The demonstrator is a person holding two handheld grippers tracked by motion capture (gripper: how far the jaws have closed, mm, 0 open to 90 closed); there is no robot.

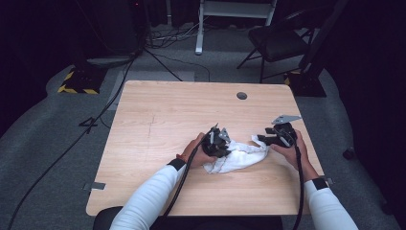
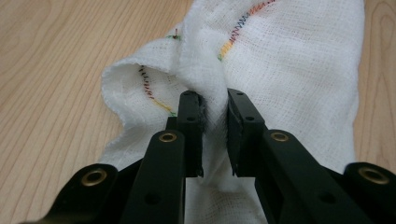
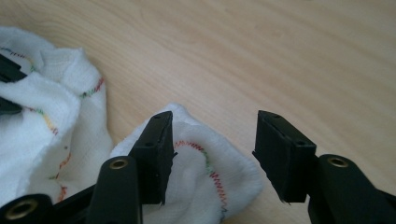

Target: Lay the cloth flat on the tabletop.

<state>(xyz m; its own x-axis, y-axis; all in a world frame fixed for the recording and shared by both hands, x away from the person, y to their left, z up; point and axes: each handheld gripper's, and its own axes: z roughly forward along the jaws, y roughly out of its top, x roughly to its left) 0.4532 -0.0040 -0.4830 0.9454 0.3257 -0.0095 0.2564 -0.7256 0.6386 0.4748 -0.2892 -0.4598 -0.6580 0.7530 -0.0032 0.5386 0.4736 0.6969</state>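
White cloth (image 2: 289, 60) bunched between the clamped left gripper (image 2: 215, 116), its corner beneath the parted right gripper (image 3: 212, 140).

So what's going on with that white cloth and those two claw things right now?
Left gripper: fingers pinched on a fold of the white cloth. Right gripper: fingers apart over a cloth corner, not gripping. Table around it bare, nothing in the way.

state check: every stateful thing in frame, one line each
white cloth: crumpled in a heap on the table, a fold pinched in the left gripper, one corner between the right jaws
left gripper: shut on a raised fold of the cloth
right gripper: open, jaws spread over the cloth's stitched corner, pads not pressing it
table: flat, bearing the cloth
chair: upright, behind the table
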